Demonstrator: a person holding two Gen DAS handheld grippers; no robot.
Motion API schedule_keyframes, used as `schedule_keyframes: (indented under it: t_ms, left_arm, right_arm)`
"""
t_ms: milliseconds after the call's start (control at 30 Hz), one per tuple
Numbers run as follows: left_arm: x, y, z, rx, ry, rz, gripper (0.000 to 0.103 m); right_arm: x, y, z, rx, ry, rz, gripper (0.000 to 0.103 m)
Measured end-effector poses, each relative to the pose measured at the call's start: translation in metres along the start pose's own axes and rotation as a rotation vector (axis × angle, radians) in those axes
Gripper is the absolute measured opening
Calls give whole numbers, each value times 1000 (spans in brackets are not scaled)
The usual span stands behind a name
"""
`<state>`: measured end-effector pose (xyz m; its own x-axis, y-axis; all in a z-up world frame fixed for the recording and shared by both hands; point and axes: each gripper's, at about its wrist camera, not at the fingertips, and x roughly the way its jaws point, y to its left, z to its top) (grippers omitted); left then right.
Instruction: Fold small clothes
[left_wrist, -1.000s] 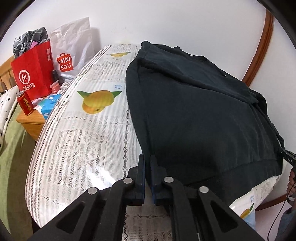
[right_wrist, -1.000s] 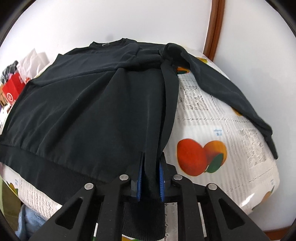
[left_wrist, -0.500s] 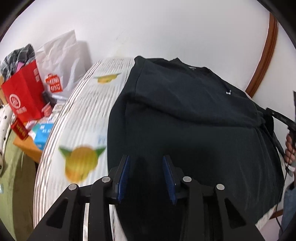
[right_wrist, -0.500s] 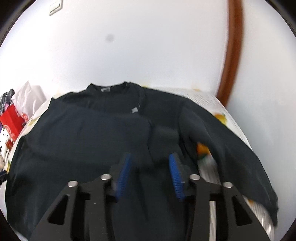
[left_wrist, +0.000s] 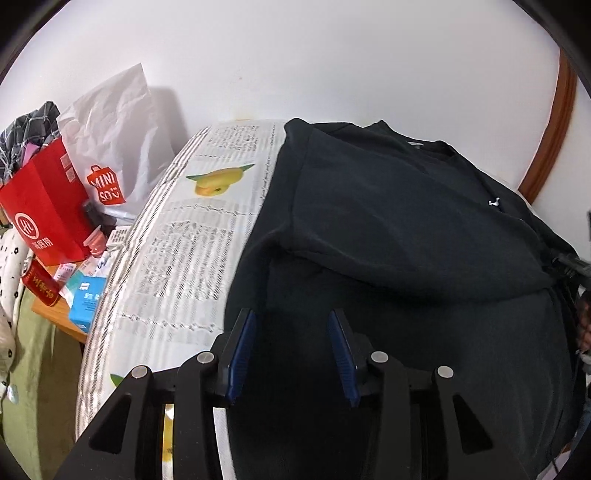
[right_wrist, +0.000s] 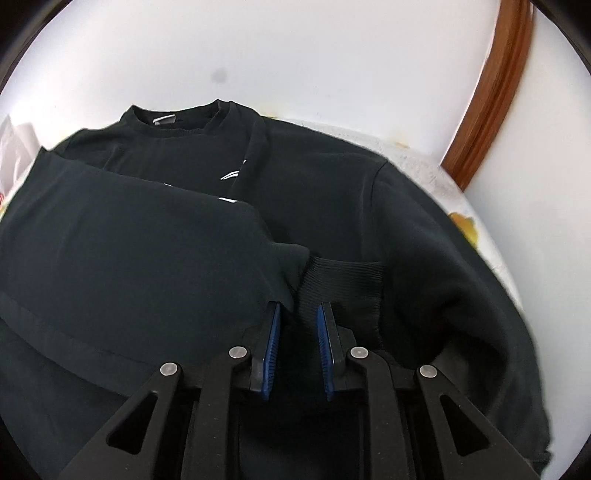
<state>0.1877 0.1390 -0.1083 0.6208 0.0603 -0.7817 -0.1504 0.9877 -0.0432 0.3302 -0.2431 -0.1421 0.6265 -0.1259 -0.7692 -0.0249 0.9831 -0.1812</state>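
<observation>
My left gripper (left_wrist: 291, 325) hangs with its blue pads spread wide and nothing between them, and my right gripper (right_wrist: 297, 314) is parted more narrowly — also empty, I think, though the dark cloth makes that hard to read. Just ahead of the right tips lies a ribbed cuff (right_wrist: 343, 280) on the black sweatshirt (left_wrist: 406, 240), which is spread over the fruit-print bedcover (left_wrist: 192, 258) with its lower half folded up toward the collar (right_wrist: 177, 122) — red bag (left_wrist: 48, 206) and white bag (left_wrist: 114, 122) stand beside the bed.

Only clear one is "MINISO" in red on the white plastic bag (left_wrist: 110, 147); red bag's (left_wrist: 44, 206) Chinese characters aren't readable.
</observation>
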Motion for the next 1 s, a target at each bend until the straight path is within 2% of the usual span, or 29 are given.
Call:
schedule_keyframes:
  t_ms: [100, 167, 267, 367, 467, 567, 767, 833, 867, 900, 933, 967, 1000]
  left_arm:
    - [3, 1, 4, 12, -7, 22, 39]
    - [5, 4, 8, 12, -13, 18, 39]
    - [11, 6, 14, 27, -19, 21, 39]
    - [20, 10, 20, 42, -12, 31, 39]
    - [31, 14, 24, 53, -3, 28, 34]
    - [38, 13, 26, 83, -14, 24, 33]
    - [47, 11, 29, 109, -60, 8, 28]
    - [49, 11, 30, 97, -82, 4, 18]
    - [49, 12, 30, 90, -84, -5, 16]
    - [48, 15, 31, 77, -86, -36, 7]
    - [47, 17, 31, 60, -95, -48, 7]
    - [44, 21, 31, 37, -111, -54, 7]
    - [41, 25, 32, 14, -124, -56, 7]
  right_arm:
    - [-24, 20, 24, -27, -76, 58, 24]
    - [-32, 52, 48, -80, -110, 143, 34]
    - [-30, 103, 74, -172, -145, 241, 41]
    - [-15, 157, 101, -232, -135, 335, 41]
    - [6, 209, 128, -271, -102, 453, 42]
    - [24, 251, 149, -286, -82, 525, 49]
    - [60, 321, 183, -301, -28, 657, 49]
    - [72, 337, 190, -292, -3, 675, 49]
    - [78, 345, 193, -288, 13, 684, 49]
    - [86, 353, 195, -287, 34, 683, 46]
    - [90, 358, 194, -285, 41, 699, 18]
    - [91, 361, 195, -288, 46, 720, 10]
    - [85, 361, 198, -286, 9, 726, 10]
